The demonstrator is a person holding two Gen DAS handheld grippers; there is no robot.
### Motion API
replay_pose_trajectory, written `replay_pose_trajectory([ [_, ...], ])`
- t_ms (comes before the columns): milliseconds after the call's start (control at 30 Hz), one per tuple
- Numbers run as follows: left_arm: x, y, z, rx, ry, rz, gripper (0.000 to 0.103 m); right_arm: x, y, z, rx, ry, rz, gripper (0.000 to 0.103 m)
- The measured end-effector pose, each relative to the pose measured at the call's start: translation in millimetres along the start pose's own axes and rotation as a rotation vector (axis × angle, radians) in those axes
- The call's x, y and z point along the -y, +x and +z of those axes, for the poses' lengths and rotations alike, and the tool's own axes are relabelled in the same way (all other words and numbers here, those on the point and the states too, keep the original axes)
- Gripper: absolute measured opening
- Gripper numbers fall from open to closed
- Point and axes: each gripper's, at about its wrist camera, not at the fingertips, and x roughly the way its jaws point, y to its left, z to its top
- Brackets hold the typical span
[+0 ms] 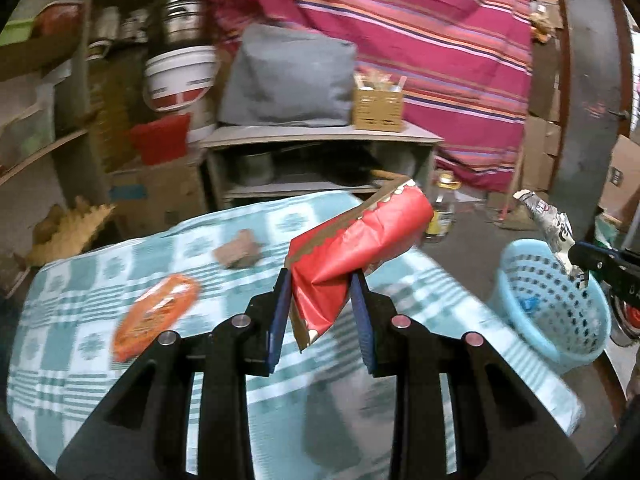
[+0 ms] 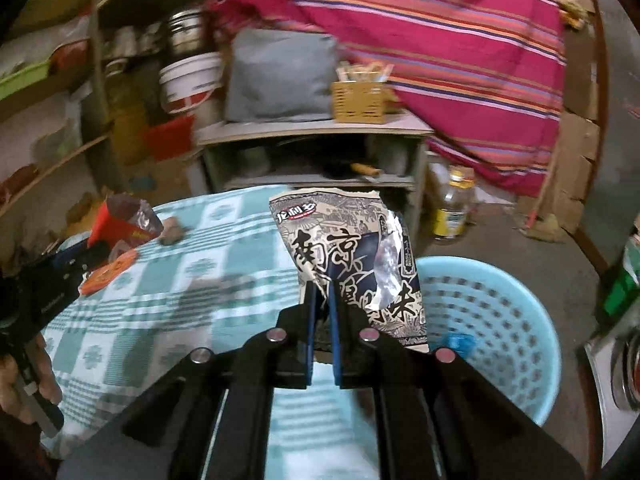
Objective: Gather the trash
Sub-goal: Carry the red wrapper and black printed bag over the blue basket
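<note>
In the left wrist view, the left gripper (image 1: 320, 280) is clamped on a red wrapper (image 1: 352, 248) that sticks up and to the right above the table with the green-checked cloth (image 1: 120, 360). On the cloth lie an orange packet (image 1: 154, 316) and, farther back, a brown crumpled scrap (image 1: 238, 254), both apart from the held wrapper. Behind the table stands a low shelf unit (image 1: 320, 138) carrying a grey cushion (image 1: 288, 76) and a woven box (image 1: 378, 106); a bottle (image 1: 442, 208) stands on the floor beside it. To the right sits a light blue basket (image 1: 556, 312) with something small and blue inside — the right gripper (image 1: 580, 268) hangs over its rim with a grey printed bag (image 1: 548, 220).

In the right wrist view, the right gripper (image 2: 322, 292) is closed on the grey printed bag (image 2: 352, 264), held upright between the table edge and the basket (image 2: 500, 320). A small blue item (image 2: 460, 340) lies in the basket. At the left, a hand (image 2: 24, 380) holds the left gripper (image 2: 86, 258) with the red wrapper (image 2: 120, 222) over the cloth.
</note>
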Motion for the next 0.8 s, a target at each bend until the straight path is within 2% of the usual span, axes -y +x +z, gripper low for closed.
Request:
replay_pose_trajectory([
  [267,89.4,20.1,4.5,-0.006,0.045,-0.134,0.029,77.2,-15.6,-14.6,0.006,0.08,-0.119,0.007],
  [433,137.3,30.5,-1.2,-0.02,0.085,-0.206,0.029,115.3,-23.2,-24.9,0.008,0.124,-0.163,0.007],
  [800,209.1,54.2,-20.3,-0.096,0.135,-0.304,0.03,146.6,-26.6,-33.5,0.002,0.161,-0.191,0.007],
])
